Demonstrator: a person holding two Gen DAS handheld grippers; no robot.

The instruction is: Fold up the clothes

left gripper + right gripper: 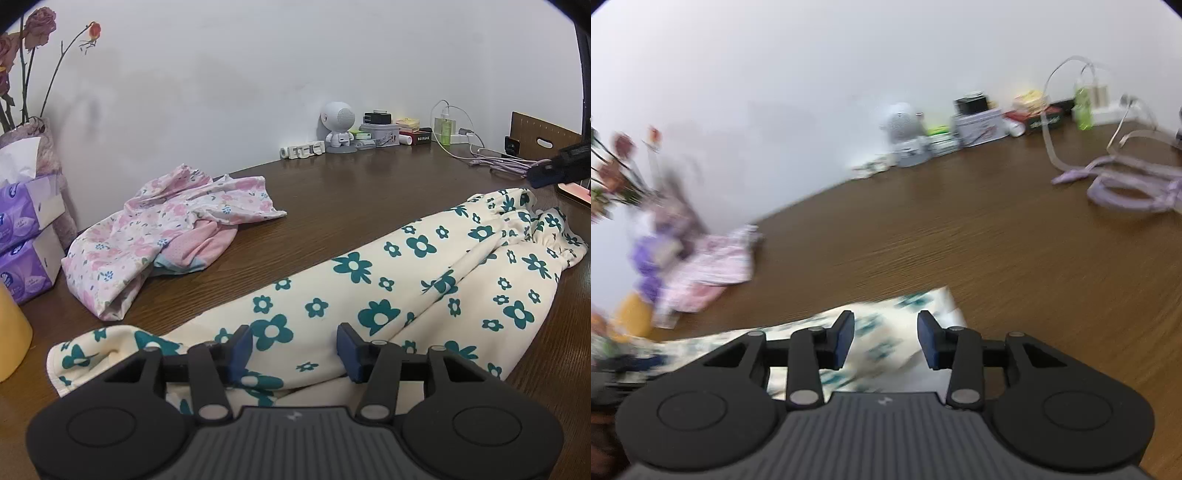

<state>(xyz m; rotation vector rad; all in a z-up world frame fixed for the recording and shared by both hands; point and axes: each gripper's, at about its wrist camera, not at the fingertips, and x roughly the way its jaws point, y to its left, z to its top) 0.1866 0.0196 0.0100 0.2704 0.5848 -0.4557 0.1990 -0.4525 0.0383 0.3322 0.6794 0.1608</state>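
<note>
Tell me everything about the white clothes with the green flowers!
The cream garment with teal flowers looks like soft, thick cloth. It lies stretched out flat across the brown wooden table, narrow at the near end and wider at the far end, where a gathered, ruffled edge bunches up. A long crease runs down its middle. The left hand-held gripper sits over its near end with the blue pads apart, cloth showing between them. The right hand-held gripper hovers open over a blurry corner of it.
</note>
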